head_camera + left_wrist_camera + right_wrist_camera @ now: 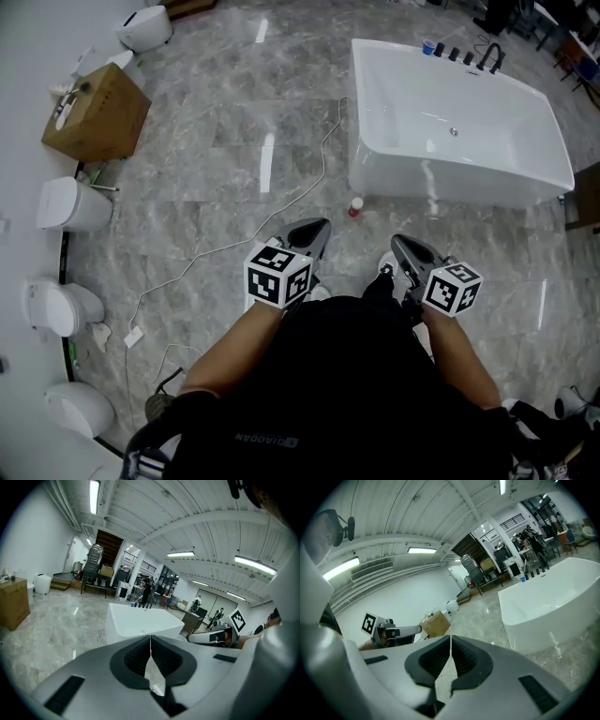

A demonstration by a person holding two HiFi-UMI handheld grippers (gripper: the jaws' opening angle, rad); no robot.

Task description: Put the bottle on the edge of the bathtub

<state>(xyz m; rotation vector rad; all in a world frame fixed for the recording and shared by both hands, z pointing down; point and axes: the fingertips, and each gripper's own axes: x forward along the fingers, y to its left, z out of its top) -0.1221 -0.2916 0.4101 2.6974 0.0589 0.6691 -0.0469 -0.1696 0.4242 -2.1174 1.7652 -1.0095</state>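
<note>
A small bottle (pixel 355 206) with a red cap stands on the marble floor just in front of the white bathtub (pixel 457 122). My left gripper (pixel 319 228) is shut with nothing in it, held near my body, short and left of the bottle. On the other side my right gripper (pixel 397 244) is also shut and empty, short and right of the bottle. The bathtub (pixel 140 620) fills the middle of the left gripper view beyond the left gripper (pixel 150 637). In the right gripper view the bathtub (pixel 548 602) lies to the right of the right gripper (pixel 450 639). The bottle is hidden in both gripper views.
A white cable (pixel 281 202) runs across the floor to the tub's near left corner. A cardboard box (pixel 97 112) and several white toilets (pixel 73 203) line the left wall. Taps and small bottles (pixel 464 54) sit on the tub's far rim. People and furniture stand far behind the tub.
</note>
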